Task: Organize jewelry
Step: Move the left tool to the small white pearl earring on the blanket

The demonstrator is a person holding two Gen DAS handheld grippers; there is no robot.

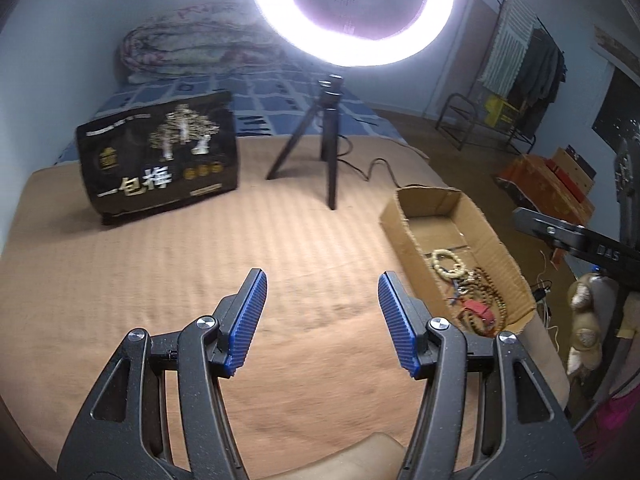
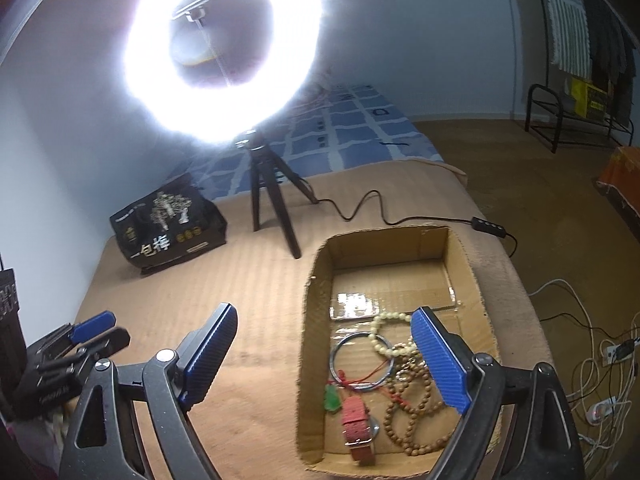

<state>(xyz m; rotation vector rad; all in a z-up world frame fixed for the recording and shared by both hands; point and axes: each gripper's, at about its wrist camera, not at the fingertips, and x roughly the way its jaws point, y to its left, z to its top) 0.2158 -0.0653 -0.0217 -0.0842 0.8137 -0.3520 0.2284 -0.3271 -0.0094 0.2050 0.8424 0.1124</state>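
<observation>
An open cardboard box (image 2: 316, 320) lies on the tan blanket and holds jewelry: a cream bead bracelet (image 2: 382, 332), a silver bangle (image 2: 340, 350), a brown bead strand (image 2: 412, 412), a red watch strap (image 2: 358, 428) and a green pendant (image 2: 331, 400). My right gripper (image 2: 324, 348) is open and empty, above the box's near left wall. My left gripper (image 1: 322, 304) is open and empty over bare blanket, left of the box (image 1: 404, 236). The beads (image 1: 446, 264) show there too. The left gripper also shows in the right wrist view (image 2: 94, 330).
A ring light on a black tripod (image 2: 272, 204) stands behind the box, its cable (image 2: 372, 208) running right. A black printed bag (image 1: 160, 160) sits at the back left. A folded quilt (image 1: 192, 48) lies on the blue bedsheet. Wires lie on the floor (image 2: 592, 360) at right.
</observation>
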